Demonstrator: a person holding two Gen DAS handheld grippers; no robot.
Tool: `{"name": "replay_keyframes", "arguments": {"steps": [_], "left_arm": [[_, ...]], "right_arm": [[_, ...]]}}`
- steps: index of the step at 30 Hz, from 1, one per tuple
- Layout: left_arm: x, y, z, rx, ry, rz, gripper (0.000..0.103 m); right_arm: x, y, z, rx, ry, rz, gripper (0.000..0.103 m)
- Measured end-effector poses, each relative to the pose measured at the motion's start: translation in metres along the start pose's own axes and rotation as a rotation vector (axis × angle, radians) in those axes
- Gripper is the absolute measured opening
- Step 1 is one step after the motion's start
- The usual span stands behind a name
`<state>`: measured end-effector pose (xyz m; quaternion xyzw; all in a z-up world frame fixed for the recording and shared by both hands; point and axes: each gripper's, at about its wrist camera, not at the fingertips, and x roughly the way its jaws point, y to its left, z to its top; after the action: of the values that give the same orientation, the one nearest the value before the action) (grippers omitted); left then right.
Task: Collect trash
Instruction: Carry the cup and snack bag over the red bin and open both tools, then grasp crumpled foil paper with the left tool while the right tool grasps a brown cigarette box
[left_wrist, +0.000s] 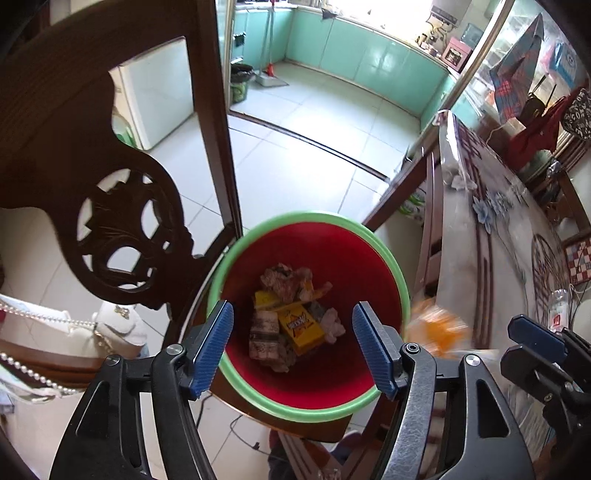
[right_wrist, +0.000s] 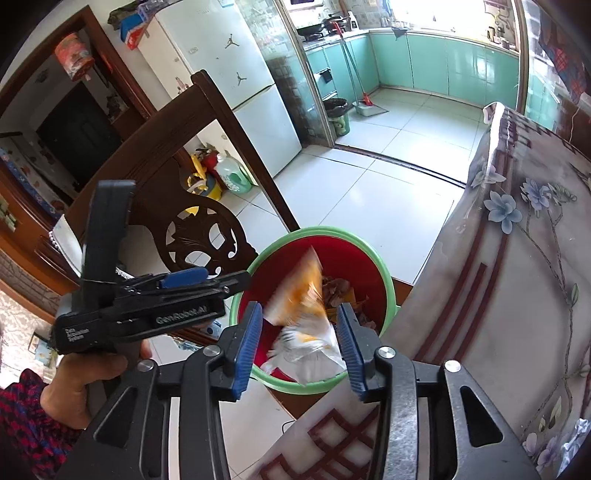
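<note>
My right claw (right_wrist: 300, 347) gapes wide above the bin (right_wrist: 380, 258), and the blurred orange wrapper (right_wrist: 303, 291) at twelve o'clock seems to be dropping in. My left claw (left_wrist: 291, 343), also wide and empty, hovers over the earlier trash (left_wrist: 291, 325).

the left gripper (right_wrist: 207, 282), at the left of the right wrist view, bears "genrobot.ai" on its black body. two jumping-man stickers (right_wrist: 232, 42) stand on the white fridge (right_wrist: 221, 66), upper middle. print on the yellow box (left_wrist: 301, 326) is unreadable.
</note>
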<state>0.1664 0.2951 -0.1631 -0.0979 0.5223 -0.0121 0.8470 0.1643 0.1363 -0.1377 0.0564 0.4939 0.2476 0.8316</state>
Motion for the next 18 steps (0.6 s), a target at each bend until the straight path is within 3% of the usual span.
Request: {"name": "replay_keyframes", "arguments": {"steps": [9,13,18], "left_arm": [[-0.026,-0.016,-0.004,0.069,-0.073,0.03,0.07],[-0.032,-0.05,-0.016,0.2,-0.091,0.019,0.075],[-0.035,-0.097,-0.031,0.301,-0.067,-0.045,0.08]], "right_arm": [[-0.032,-0.002,-0.016,-0.016,-0.06,0.002,0.047],[-0.073,-0.026,-0.044,-0.039,-0.095,-0.091,0.052],[-0.137,-0.081,-0.093,-0.043,-0.1,-0.271,0.054]]}}
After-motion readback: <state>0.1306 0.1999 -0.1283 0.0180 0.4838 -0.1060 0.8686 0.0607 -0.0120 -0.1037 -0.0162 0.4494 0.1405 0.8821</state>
